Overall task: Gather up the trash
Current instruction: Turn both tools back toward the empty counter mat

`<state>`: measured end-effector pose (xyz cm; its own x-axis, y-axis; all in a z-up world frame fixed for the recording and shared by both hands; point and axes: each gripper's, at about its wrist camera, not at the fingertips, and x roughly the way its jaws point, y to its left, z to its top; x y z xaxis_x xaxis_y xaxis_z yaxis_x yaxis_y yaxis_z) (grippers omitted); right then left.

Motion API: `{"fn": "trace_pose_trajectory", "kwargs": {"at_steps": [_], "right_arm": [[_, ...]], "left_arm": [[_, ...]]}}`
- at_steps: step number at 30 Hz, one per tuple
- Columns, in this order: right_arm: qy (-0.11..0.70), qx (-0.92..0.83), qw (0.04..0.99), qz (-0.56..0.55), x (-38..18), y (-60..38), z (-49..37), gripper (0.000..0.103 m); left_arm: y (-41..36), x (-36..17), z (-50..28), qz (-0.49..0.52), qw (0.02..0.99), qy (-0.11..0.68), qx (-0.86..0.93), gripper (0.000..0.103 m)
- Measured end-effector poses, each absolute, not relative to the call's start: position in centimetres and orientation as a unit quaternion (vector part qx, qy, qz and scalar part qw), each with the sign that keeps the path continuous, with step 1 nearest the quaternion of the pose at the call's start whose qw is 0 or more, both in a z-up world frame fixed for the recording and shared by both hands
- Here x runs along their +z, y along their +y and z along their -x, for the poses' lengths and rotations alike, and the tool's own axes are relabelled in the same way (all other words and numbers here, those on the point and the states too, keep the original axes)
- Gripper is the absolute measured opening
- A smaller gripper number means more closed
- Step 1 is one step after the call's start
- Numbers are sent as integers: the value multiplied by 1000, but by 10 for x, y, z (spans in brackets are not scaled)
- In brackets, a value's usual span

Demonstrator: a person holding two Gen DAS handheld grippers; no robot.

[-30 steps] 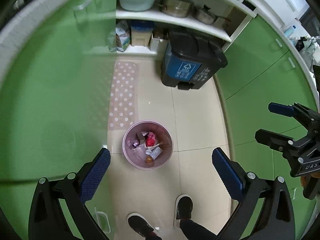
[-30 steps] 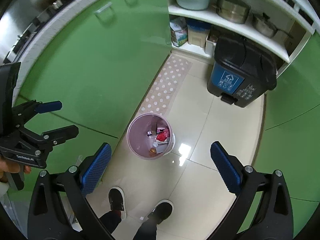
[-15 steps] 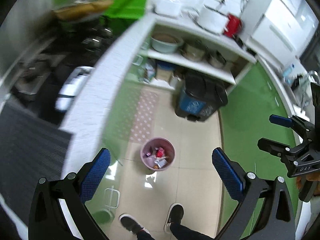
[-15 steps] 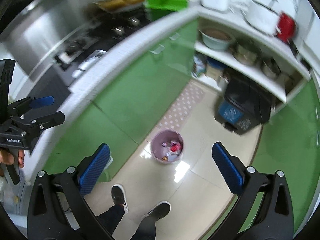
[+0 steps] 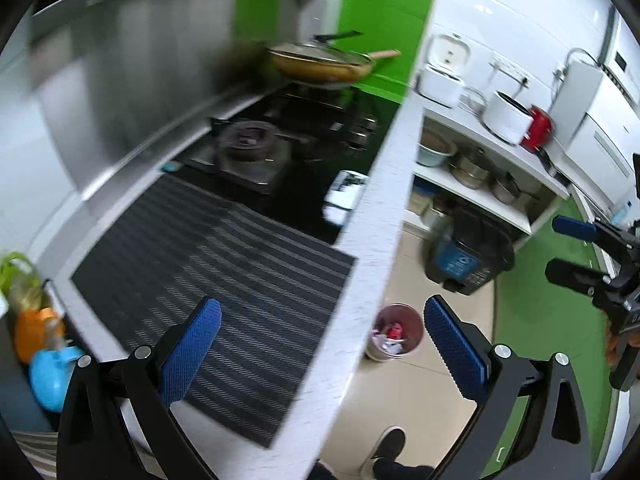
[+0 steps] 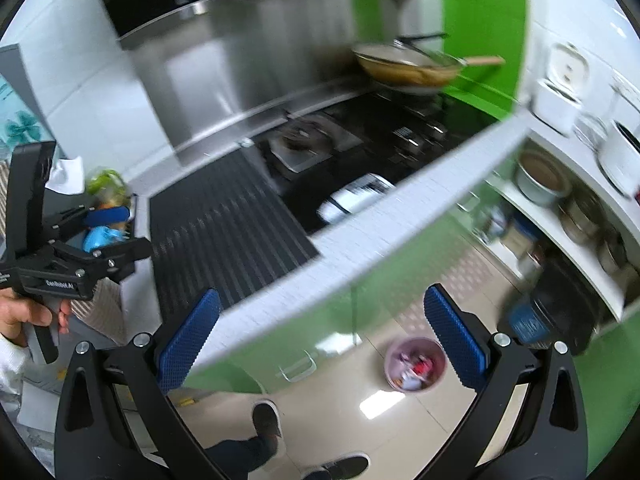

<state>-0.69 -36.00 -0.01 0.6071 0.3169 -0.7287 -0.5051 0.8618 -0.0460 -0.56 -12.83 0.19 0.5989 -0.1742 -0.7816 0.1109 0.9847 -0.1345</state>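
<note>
Both are wide open right now, nothing between the blue pads on either one. The left hand-held gripper (image 5: 320, 344) hangs up above the edge of the white speckled tabletop (image 5: 376, 216), and the right hand-held gripper (image 6: 320, 336) is held off to its right at about the same height.

The trash is down on the beige tiled floor (image 5: 408, 400): a small round pink plastic wastebasket (image 5: 396, 334) with wrappers and a red bit inside. From the left hand-held gripper it sits far below, just inside the right fingertip. From the right one it's also well below, close under the right finger.

Ahead of the left hand-held gripper and to its left lies a dark striped mat (image 5: 208, 272) on the tabletop, then a black gas hob (image 5: 288, 136) with a lidded golden frying pan (image 5: 320, 64) at the far end. A dark bin with a blue panel (image 5: 466, 260) stands on the floor beyond the wastebasket, under white shelves (image 5: 492, 184) holding pots. Everything's a bit motion-blurred.
</note>
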Motion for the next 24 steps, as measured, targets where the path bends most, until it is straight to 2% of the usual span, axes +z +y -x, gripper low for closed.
{"fn": "trace_pose_trajectory", "kwargs": {"at_steps": [12,24], "right_arm": [[370,316,857,168,-9,-237,-7,100],[370,391,817,207,-11,-197,-46,100]], "left_arm": [[-48,9,18,54,898,435,-30,98],[-31,9,10,63,903,424,24,98]]}}
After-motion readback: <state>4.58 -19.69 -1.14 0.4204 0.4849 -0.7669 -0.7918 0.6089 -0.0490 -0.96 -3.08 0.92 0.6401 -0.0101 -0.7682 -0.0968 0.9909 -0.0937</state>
